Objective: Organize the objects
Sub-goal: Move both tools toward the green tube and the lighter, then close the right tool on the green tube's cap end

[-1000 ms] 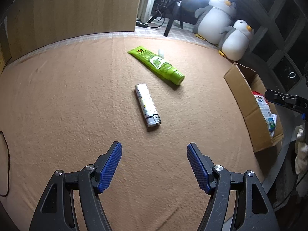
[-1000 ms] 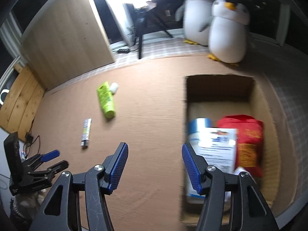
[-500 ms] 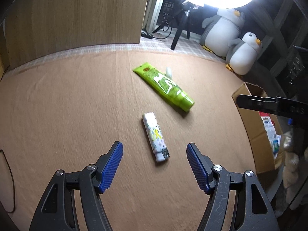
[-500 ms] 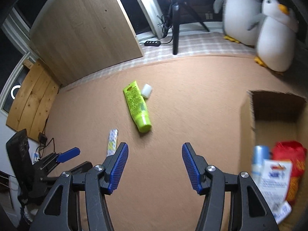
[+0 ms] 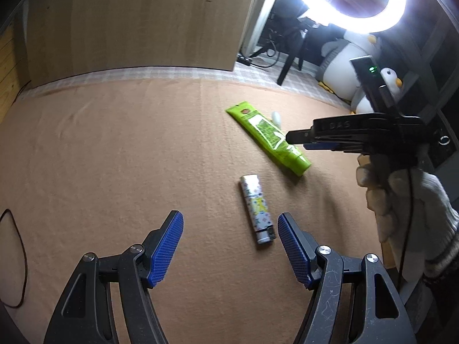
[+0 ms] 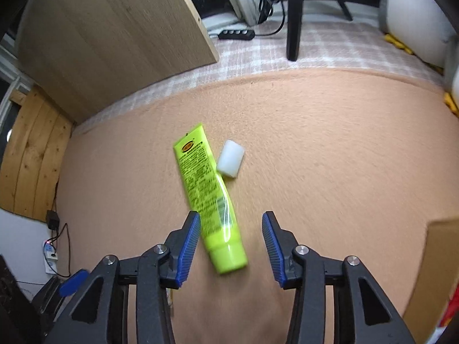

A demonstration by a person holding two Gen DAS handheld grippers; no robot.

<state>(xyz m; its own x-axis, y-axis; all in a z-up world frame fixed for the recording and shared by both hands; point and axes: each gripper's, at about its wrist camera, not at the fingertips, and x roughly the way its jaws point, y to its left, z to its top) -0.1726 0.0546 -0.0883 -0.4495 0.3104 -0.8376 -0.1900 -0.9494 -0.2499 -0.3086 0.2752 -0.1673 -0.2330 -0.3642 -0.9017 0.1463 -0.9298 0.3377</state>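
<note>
Left wrist view: the left tongs (image 5: 229,246) hang wide apart and empty above a tan felt-covered counter (image 5: 114,149). A patterned lighter (image 5: 257,208) lies flat just ahead of the right blue pad (image 5: 292,250), its metal end nearest the camera and close to that pad's tip. Beyond it a lime-green tube (image 5: 266,137) lies at a slant, cap end toward the lighter but apart from it. A small white block (image 5: 276,118) shows just behind the tube. The right tongs (image 5: 304,140) enter from the right, held in a white-gloved hand (image 5: 401,200), their tips above the tube's cap half; seen edge-on here, so their gap cannot be told from this view. A ring light (image 5: 355,5) glares at top right, with plush penguins (image 5: 358,66) beneath it and a wooden panel (image 5: 129,20) standing behind the counter.

Right wrist view: the right tongs (image 6: 228,246) are spread wide, holding nothing. The green tube (image 6: 208,195) lies lengthwise between the blue pads (image 6: 188,246), cap end nearest the camera, closer to the left pad. The white block (image 6: 230,158) rests against the tube's far half, on its right. A cardboard box (image 6: 430,263) edge shows at lower right. Part of the left tongs' blue pad (image 6: 73,282) peeks in at lower left.
</note>
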